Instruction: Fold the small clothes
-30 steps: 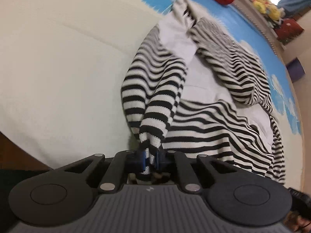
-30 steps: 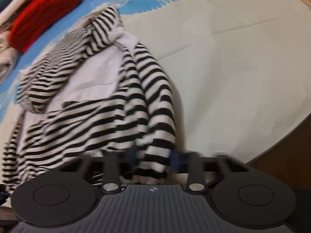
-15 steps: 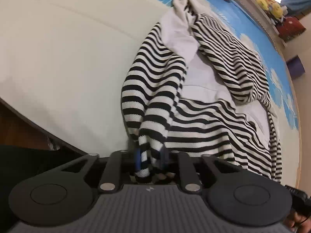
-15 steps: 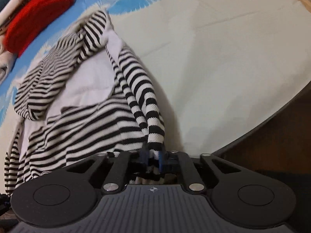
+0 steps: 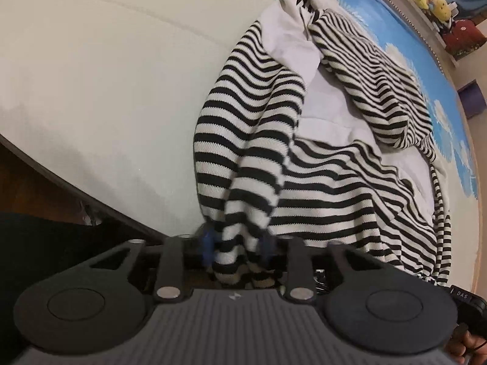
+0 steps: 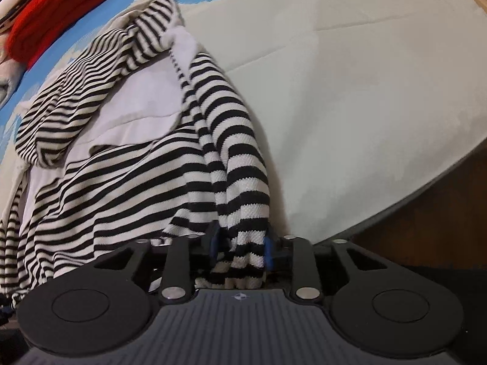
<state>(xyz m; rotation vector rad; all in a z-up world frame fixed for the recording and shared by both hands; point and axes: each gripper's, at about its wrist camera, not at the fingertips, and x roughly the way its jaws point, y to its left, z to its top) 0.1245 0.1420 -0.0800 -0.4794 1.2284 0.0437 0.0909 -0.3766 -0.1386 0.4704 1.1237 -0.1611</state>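
Slippage is my worry: through the left wrist view my left gripper (image 5: pixel 236 248) pinches one bunched corner of the striped top (image 5: pixel 328 182) lying on the bed (image 5: pixel 106 76), through the right my right gripper (image 6: pixel 242 246) pinches the other, and uneven pulling could free either.

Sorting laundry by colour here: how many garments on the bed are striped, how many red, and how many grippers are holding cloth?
Striped top: 1
Red garment: 1
Hand-held grippers on the top, left and right: 2
Total: 4
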